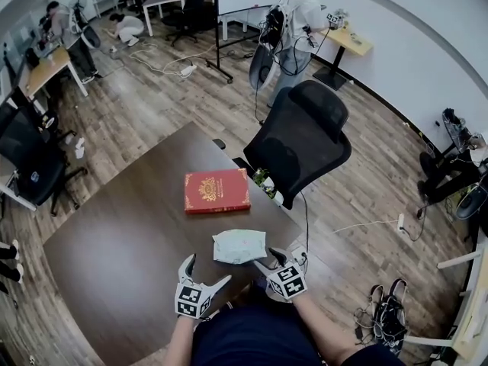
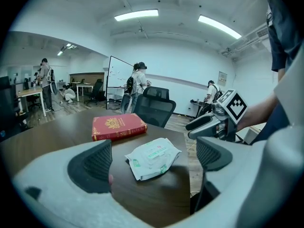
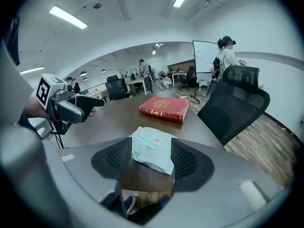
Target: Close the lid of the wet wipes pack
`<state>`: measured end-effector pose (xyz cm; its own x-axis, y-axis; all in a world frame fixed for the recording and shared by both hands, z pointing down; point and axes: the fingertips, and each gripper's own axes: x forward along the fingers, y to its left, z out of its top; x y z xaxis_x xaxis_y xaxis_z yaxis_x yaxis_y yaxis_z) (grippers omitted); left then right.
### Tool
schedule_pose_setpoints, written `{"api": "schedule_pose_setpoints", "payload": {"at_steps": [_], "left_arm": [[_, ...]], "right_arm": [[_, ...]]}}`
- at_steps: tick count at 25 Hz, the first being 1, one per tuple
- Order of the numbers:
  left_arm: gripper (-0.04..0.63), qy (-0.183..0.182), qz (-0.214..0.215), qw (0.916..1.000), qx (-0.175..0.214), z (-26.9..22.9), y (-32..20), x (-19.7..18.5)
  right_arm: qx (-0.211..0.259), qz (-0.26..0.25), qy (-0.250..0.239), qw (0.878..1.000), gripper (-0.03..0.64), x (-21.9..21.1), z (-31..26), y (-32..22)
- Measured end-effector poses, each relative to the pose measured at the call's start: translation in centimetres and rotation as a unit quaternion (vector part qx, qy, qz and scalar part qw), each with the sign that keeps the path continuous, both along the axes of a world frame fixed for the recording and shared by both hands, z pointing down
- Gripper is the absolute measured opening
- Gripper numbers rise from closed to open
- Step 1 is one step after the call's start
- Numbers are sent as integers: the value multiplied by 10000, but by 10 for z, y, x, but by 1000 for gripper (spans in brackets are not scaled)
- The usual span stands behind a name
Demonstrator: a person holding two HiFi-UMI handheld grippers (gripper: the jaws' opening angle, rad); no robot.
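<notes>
The wet wipes pack [image 1: 239,245], white with green print, lies flat on the dark table [image 1: 114,242] just in front of me; the flap on its top looks flat. My right gripper [image 1: 268,261] hovers at the pack's near right corner, raised off the table, open, with nothing gripped. In the right gripper view the pack [image 3: 153,148] shows beyond the gap of the right gripper [image 3: 151,160], untouched by the pads. My left gripper [image 1: 204,274] stays open near the table's front edge, to the left of the pack [image 2: 153,157], empty. From there the right gripper [image 2: 202,126] shows beside the pack.
A red hardcover book [image 1: 216,191] lies on the table beyond the pack. A black office chair [image 1: 301,139] stands at the table's far right side. The table's edge runs close to my right gripper. People stand and sit at desks farther back in the room.
</notes>
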<state>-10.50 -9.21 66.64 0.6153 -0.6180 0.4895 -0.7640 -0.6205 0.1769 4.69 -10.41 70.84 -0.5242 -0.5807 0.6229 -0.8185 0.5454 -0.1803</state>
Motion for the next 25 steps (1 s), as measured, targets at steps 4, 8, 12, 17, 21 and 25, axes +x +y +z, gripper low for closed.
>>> {"api": "schedule_pose_setpoints", "payload": {"at_steps": [4, 8, 12, 17, 21, 25], "left_arm": [[551, 5, 11, 10000, -14, 2, 4, -1], [551, 11, -36, 10000, -59, 4, 7, -3], [551, 13, -84, 9999, -80, 6, 8, -5], [551, 8, -176, 9998, -107, 6, 8, -8], [551, 4, -183, 9998, -114, 8, 7, -8], [551, 114, -256, 9995, -170, 7, 5, -7]], "right_arm": [[-41, 69, -45, 10000, 272, 2, 1, 1], [-47, 52, -23, 10000, 272, 0, 3, 0], [-39, 25, -39, 10000, 272, -2, 3, -4], [-45, 53, -108, 9999, 272, -1, 0, -9], [-67, 39, -111, 9999, 272, 0, 3, -10], [-127, 59, -132, 9998, 270, 2, 5, -11]]}}
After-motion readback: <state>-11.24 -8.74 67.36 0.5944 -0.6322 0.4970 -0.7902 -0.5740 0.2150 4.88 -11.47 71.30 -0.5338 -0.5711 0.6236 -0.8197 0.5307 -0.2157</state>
